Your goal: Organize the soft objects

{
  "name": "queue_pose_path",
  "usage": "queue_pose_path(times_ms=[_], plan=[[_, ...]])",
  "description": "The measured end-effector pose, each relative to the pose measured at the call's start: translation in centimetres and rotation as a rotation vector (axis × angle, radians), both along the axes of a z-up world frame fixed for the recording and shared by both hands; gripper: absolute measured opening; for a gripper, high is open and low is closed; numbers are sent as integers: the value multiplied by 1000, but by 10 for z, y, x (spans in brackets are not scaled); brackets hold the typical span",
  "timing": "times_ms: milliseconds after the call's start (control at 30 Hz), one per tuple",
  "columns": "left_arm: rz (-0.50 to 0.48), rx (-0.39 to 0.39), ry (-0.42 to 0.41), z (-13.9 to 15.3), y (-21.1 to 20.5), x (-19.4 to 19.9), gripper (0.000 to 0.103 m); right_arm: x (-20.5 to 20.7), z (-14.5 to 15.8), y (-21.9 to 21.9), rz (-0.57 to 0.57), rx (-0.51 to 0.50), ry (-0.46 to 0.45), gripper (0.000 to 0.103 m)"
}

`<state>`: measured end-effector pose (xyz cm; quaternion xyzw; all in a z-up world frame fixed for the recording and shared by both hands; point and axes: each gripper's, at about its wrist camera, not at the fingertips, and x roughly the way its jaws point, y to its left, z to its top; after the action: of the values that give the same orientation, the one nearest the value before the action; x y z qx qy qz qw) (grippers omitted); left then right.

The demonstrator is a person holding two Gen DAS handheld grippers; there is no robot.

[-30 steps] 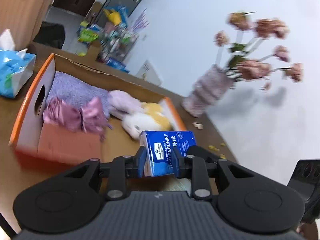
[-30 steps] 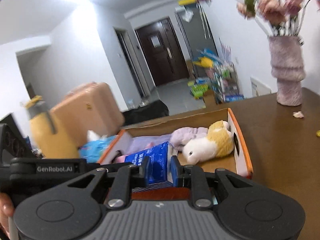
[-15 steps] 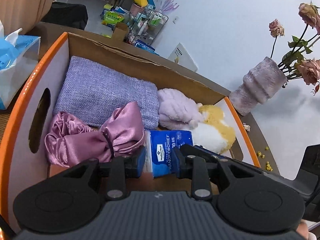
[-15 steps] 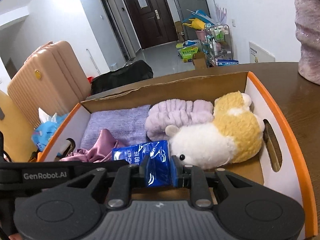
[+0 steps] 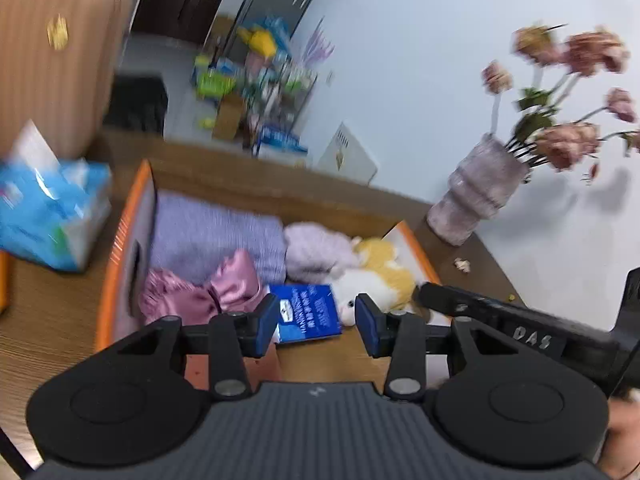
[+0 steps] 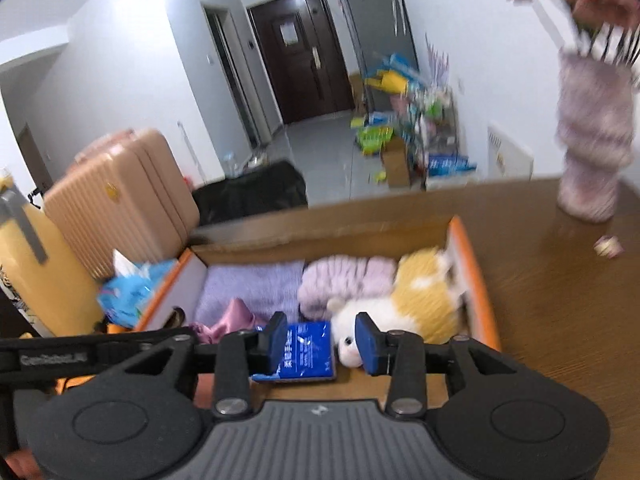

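Note:
An orange-rimmed cardboard box (image 5: 120, 240) (image 6: 476, 276) sits on the brown table. Inside lie a lilac cloth (image 5: 212, 236) (image 6: 248, 288), a pink satin bow (image 5: 204, 296) (image 6: 224, 324), a lilac headband (image 5: 316, 252) (image 6: 344, 280), a yellow-white plush (image 5: 380, 276) (image 6: 412, 300) and a blue tissue pack (image 5: 308, 312) (image 6: 308, 352). The pack lies flat near the front wall. My left gripper (image 5: 316, 320) is open and empty just above the pack. My right gripper (image 6: 322, 342) is open and empty above it too.
A blue tissue box (image 5: 48, 212) (image 6: 128, 292) stands left of the cardboard box. A vase of pink flowers (image 5: 476, 196) (image 6: 592, 156) stands at the right on the table. A tan suitcase (image 6: 116, 196) and a yellow bottle (image 6: 36, 264) are at the left.
Both grippers held the blue tissue pack and lowered it into the box. Now both have opened and pulled back up; the pack rests in the box.

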<state>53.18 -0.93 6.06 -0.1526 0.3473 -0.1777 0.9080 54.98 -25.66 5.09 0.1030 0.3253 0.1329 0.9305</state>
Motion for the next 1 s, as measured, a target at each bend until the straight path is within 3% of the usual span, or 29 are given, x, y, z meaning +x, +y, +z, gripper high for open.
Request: queue_pose_path(times_ms=[233, 333, 467, 533, 700, 767, 1000], plan=[[48, 148, -161, 58, 26, -95, 62, -94, 68, -50, -23, -80, -149, 43], [93, 189, -200, 73, 32, -127, 80, -122, 78, -70, -52, -74, -163, 44], [121, 227, -228, 83, 30, -165, 83, -159, 87, -78, -49, -44, -183, 45], [146, 245, -271, 78, 29, -191, 86, -184, 90, -78, -37, -41, -222, 53], [130, 264, -338, 45, 26, -271, 88, -261, 71, -76, 20, -23, -306, 56], [132, 244, -352, 32, 24, -298, 94, -291, 56, -68, 48, -40, -320, 61], [111, 187, -311, -19, 22, -371, 98, -363, -7, -49, 86, -10, -251, 63]])
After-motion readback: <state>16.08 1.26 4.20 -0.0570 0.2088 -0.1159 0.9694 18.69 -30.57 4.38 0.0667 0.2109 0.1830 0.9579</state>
